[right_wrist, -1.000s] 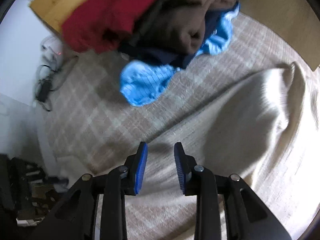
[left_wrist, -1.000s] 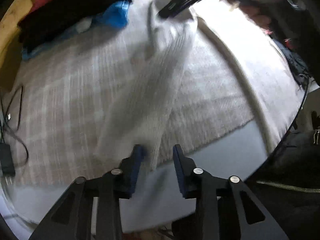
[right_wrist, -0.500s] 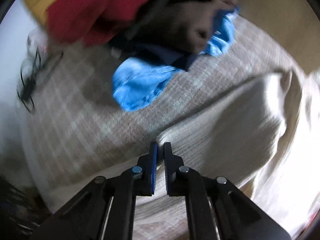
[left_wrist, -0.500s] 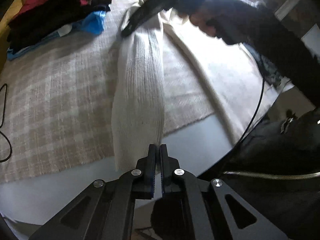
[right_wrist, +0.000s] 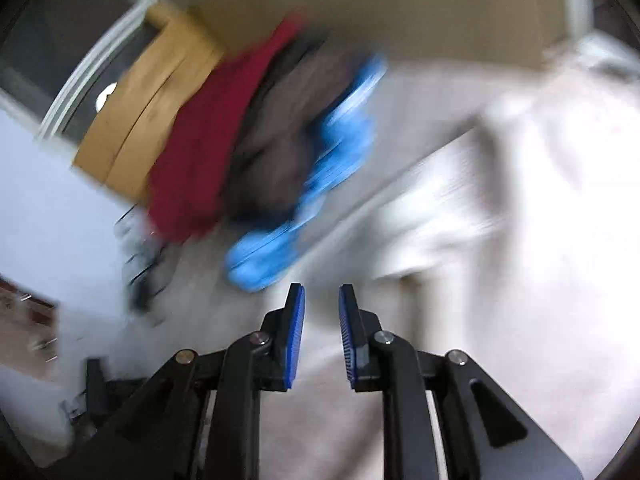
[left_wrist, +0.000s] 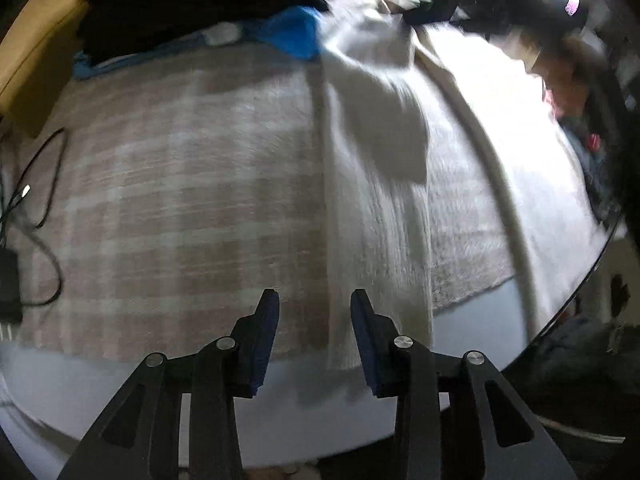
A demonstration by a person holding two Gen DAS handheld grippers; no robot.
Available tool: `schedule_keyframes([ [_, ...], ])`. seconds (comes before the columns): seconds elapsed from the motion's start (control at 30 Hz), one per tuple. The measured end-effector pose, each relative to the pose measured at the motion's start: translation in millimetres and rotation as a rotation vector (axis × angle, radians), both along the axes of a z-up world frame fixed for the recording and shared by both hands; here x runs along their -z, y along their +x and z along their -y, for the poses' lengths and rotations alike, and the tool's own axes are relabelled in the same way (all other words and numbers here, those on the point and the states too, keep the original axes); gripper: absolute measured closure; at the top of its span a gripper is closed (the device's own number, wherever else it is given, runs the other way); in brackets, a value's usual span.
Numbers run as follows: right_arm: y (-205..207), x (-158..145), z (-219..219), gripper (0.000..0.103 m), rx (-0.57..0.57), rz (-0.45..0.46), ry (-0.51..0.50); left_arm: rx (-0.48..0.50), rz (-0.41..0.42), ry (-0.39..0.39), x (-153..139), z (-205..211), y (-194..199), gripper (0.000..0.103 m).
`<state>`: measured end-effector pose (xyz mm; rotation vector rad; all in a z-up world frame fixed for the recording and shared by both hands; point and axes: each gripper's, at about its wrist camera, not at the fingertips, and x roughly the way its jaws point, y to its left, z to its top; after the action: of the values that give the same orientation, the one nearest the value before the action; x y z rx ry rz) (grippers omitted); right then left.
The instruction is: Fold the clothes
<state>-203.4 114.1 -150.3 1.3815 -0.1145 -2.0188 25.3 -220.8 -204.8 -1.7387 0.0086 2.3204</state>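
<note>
A cream ribbed knit garment (left_wrist: 380, 200) lies in a long folded strip on the checked beige blanket (left_wrist: 180, 200), running from the near edge to the far side. My left gripper (left_wrist: 314, 304) is open and empty just above its near end. My right gripper (right_wrist: 321, 300) is open and empty over the far part of the garment (right_wrist: 500, 208); that view is heavily blurred. The right gripper's dark body (left_wrist: 432, 8) shows at the far end in the left wrist view.
A pile of red, dark and blue clothes (left_wrist: 200, 12) lies at the far left, also in the right wrist view (right_wrist: 260, 140). Black cables (left_wrist: 36, 208) lie at the blanket's left edge. The white bed edge (left_wrist: 280, 412) runs below the blanket. A wooden headboard (right_wrist: 148, 120) stands behind the pile.
Both grippers were shut on the garment half a second ago and are now open. The garment has dropped flat onto the blanket. The right gripper is swinging, blurring its view.
</note>
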Motion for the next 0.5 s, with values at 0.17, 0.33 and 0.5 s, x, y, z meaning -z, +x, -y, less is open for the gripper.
schedule_keyframes([
  [0.17,-34,4,-53,0.085,0.109,-0.044,0.127,0.053,0.0,0.031,2,-3,-2,0.098],
  [0.33,-42,27,-54,0.085,0.1,0.001,0.176,-0.016,-0.069,-0.095,-28,45,-12,0.099],
  [0.5,-60,27,-24,0.079,0.051,-0.022,0.181,-0.096,-0.135,-0.178,-69,100,-45,0.099],
])
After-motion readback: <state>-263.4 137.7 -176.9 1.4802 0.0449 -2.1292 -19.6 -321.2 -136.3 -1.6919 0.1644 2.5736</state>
